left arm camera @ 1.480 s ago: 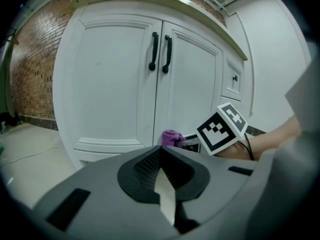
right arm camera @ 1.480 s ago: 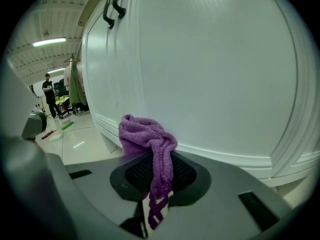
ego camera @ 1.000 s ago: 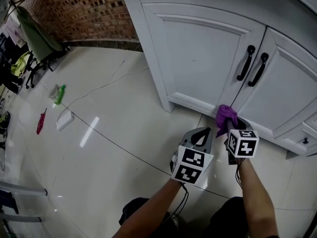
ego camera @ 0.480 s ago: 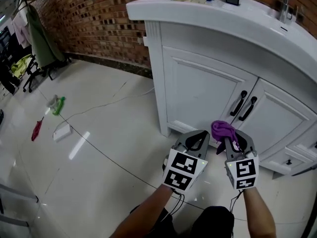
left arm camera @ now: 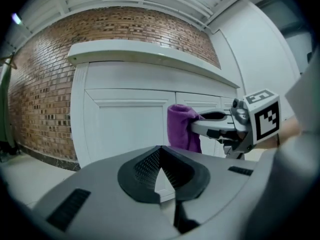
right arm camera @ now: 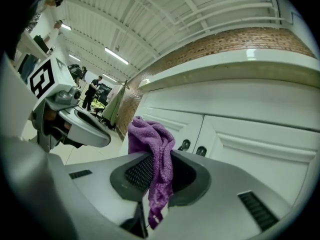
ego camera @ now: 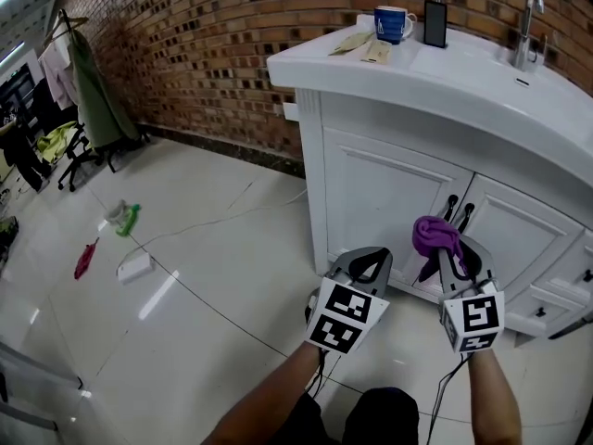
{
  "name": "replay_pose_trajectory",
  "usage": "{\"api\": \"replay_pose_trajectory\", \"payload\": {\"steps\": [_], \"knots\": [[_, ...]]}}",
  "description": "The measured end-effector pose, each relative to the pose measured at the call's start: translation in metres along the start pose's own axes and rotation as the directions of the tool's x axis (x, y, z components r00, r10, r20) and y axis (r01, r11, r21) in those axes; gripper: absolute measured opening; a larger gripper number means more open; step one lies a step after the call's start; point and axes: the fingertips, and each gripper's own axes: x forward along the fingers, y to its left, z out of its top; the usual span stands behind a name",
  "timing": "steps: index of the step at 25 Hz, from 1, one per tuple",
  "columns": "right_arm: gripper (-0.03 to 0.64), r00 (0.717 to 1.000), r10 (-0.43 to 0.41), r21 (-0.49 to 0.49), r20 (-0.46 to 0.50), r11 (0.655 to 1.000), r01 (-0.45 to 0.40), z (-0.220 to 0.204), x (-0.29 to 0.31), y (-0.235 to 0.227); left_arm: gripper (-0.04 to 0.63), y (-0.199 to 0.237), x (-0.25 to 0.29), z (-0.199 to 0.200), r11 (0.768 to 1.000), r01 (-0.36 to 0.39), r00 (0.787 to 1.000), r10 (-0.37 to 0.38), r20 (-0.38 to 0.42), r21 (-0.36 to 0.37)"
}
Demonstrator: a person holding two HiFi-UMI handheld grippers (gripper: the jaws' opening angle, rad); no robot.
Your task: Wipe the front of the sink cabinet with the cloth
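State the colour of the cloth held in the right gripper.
The cloth is purple, clearest in the right gripper view.

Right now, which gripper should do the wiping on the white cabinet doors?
The right gripper, probably. Its jaws are shut on the purple cloth, held up in front of the cabinet doors. The left gripper is shut with nothing in it.

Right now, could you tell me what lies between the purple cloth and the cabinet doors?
Nothing: in the right gripper view the cloth, clamped in the right gripper, faces the cabinet doors with no object between.
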Motion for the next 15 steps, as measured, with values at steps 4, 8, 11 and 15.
{"api": "replay_pose_trajectory", "payload": {"steps": [4, 8, 11, 15], "knots": [[0.071, 0.997, -0.080, -0.026, 0.014, 0.996, 0.080, 0.032, 0.009, -0.027, 0.005, 0.011, -0.009, 0.017, 1.000, -0.013, 1.000, 0.013, 0.026, 0.017], [0.071, 0.974, -0.217, -0.034, -0.059, 0.976, 0.215, 0.050, 0.018, -0.064, 0.005, 0.023, -0.017, 0.032, 0.999, -0.031, 0.998, 0.030, 0.046, 0.017], [0.071, 0.962, -0.248, -0.040, -0.109, 0.969, 0.245, 0.058, 0.032, -0.072, 0.005, 0.030, -0.021, 0.038, 0.999, -0.039, 0.998, 0.039, 0.049, 0.015], [0.071, 0.967, -0.222, -0.066, -0.124, 0.974, 0.215, 0.071, 0.057, -0.056, 0.005, 0.042, -0.028, 0.038, 0.999, -0.046, 0.998, 0.045, 0.052, 0.007]]}}
